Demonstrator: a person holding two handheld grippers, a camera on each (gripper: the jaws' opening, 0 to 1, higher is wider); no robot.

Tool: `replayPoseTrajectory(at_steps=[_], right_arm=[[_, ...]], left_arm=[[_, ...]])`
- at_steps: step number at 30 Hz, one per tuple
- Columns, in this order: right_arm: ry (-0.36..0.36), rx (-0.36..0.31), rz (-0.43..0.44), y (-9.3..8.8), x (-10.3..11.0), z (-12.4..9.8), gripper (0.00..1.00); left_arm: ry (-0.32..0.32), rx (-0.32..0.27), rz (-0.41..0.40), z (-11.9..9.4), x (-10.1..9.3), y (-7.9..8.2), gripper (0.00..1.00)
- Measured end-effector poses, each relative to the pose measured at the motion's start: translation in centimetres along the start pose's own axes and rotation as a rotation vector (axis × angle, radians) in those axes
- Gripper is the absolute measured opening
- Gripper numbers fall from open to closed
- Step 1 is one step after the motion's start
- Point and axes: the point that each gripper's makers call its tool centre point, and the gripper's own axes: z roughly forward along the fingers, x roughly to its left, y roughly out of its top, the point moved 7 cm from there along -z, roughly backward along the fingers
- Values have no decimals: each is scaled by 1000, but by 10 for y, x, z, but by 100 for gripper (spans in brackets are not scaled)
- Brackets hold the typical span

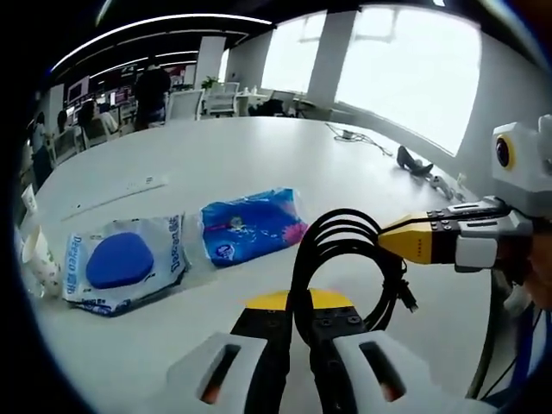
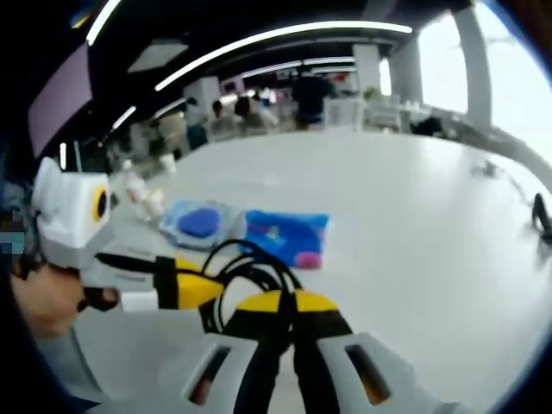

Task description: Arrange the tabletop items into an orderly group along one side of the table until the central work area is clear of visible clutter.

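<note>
A coiled black cable (image 1: 345,250) hangs above the white table (image 1: 259,159). My left gripper (image 1: 300,304) is shut on the coil's near side, and my right gripper (image 1: 394,242) comes in from the right with its yellow tips shut on the far side. In the right gripper view the cable (image 2: 252,261) loops between the right gripper (image 2: 289,304) and the left gripper (image 2: 211,291). On the table beyond lie a blue tissue pack (image 1: 252,226) and a clear packet with a blue round pad (image 1: 122,263), side by side.
A white crumpled wrapper (image 1: 36,269) sits at the table's left edge, and a thin white strip (image 1: 116,197) lies behind the packets. A black object (image 1: 414,162) and a thin cord (image 1: 354,136) rest at the far right. Chairs and people are beyond the table.
</note>
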Motion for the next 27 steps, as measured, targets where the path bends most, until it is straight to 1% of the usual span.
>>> replayPoseTrajectory(at_steps=[10,17,22,27], right_arm=[[33,25,10,-7,-12,16,0],[63,40,15,-9,-15,27,0],[68,46,29,-10,-18,35,0],[73,56,35,-13,-20,42,0]], left_arm=[[25,24,-12,14,4,-3,5],[48,42,-16,21,9,-6,5],[57,43,-16,25,12,-6,5],[62,57,-19,31,16,-8,5]])
